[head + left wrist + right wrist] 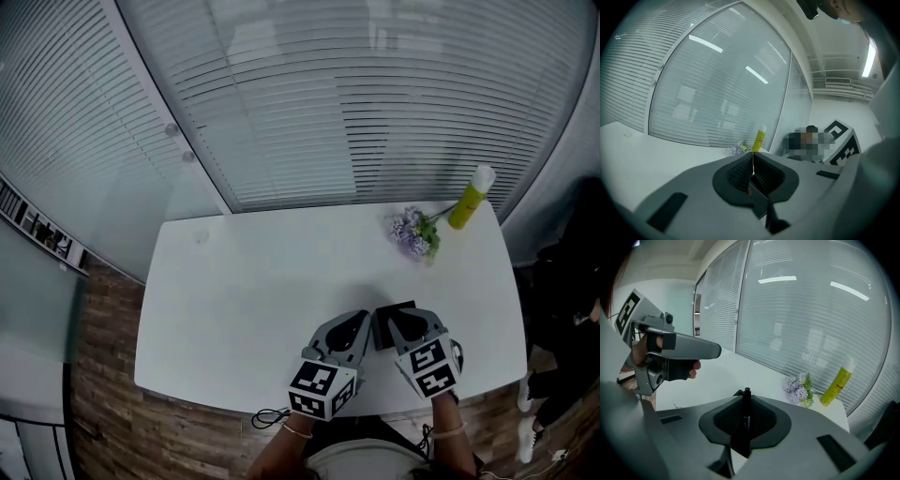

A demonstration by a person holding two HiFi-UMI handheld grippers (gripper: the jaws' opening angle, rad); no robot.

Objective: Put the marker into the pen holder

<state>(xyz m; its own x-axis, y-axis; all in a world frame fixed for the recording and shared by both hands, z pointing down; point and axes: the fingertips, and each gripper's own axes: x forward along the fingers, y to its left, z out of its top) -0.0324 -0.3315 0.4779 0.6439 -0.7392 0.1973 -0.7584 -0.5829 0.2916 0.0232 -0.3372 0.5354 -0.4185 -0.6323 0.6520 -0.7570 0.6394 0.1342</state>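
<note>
My right gripper (pixel 746 398) is shut on a black marker (pixel 746 414), which stands upright between its pads with its cap poking above them. In the head view the right gripper (pixel 401 323) and the left gripper (pixel 362 324) sit side by side at the table's near edge. A black pen holder (pixel 392 311) shows between their tips. The left gripper (pixel 753 161) has its jaws closed to a thin seam. A dark boxy edge (pixel 758 197) shows just under that seam; I cannot tell whether it is held.
On the white table (pixel 262 291), a yellow bottle (pixel 471 197) and a small bunch of purple flowers (pixel 415 232) stand at the far right corner. Window blinds run behind the table. A person sits off the table's right edge.
</note>
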